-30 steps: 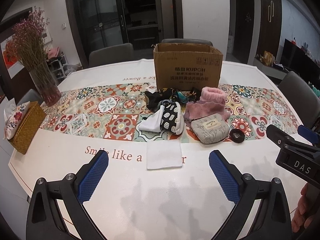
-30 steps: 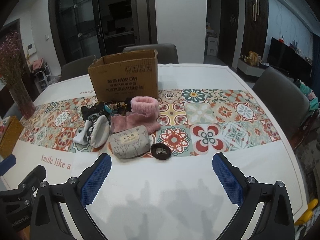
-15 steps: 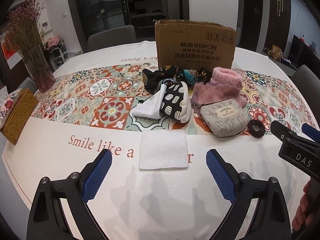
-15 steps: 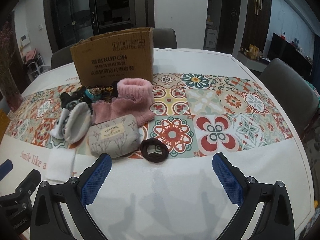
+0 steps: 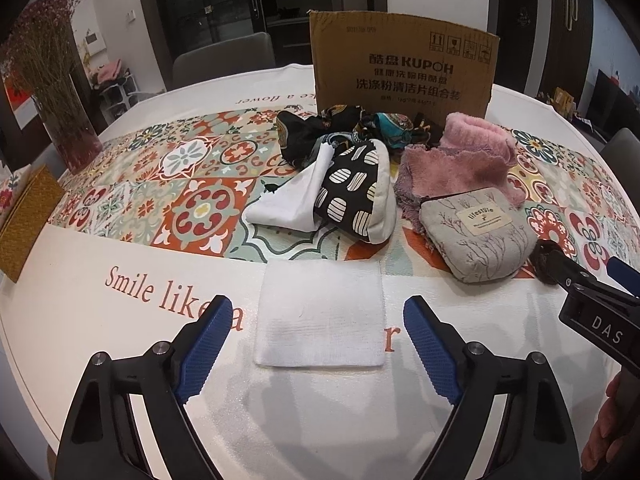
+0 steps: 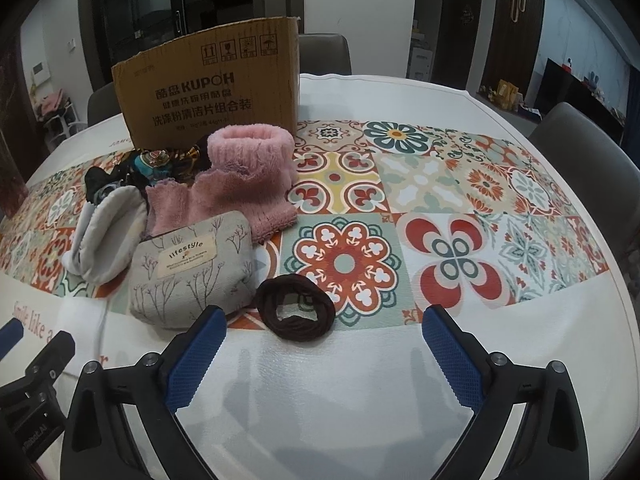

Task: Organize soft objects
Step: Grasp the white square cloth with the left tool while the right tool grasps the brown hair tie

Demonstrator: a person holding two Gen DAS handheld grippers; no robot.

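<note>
A folded white cloth (image 5: 320, 312) lies flat on the table, between the fingers of my open, empty left gripper (image 5: 318, 344). Beyond it lie a black-and-white spotted pouch (image 5: 356, 192), a white cloth (image 5: 292, 196), a dark patterned scarf (image 5: 340, 128), a pink fluffy sock (image 5: 464, 156) and a grey "lifestyle" pouch (image 5: 476, 236). A brown cardboard box (image 5: 404, 68) stands behind them. My right gripper (image 6: 320, 350) is open and empty just before a dark brown hair tie (image 6: 296, 312); the grey pouch (image 6: 192, 272) and pink sock (image 6: 244, 176) lie to its left.
A vase of dried purple flowers (image 5: 60, 92) and a woven yellow tissue box (image 5: 24, 216) stand at the table's left edge. Grey chairs (image 6: 592, 168) ring the table. The patterned runner (image 6: 460, 208) stretches to the right.
Both grippers have moved forward and lower toward the table. The white cloth now lies between the left fingers and the hair tie sits close to the right fingers. Nothing has been grasped.
</note>
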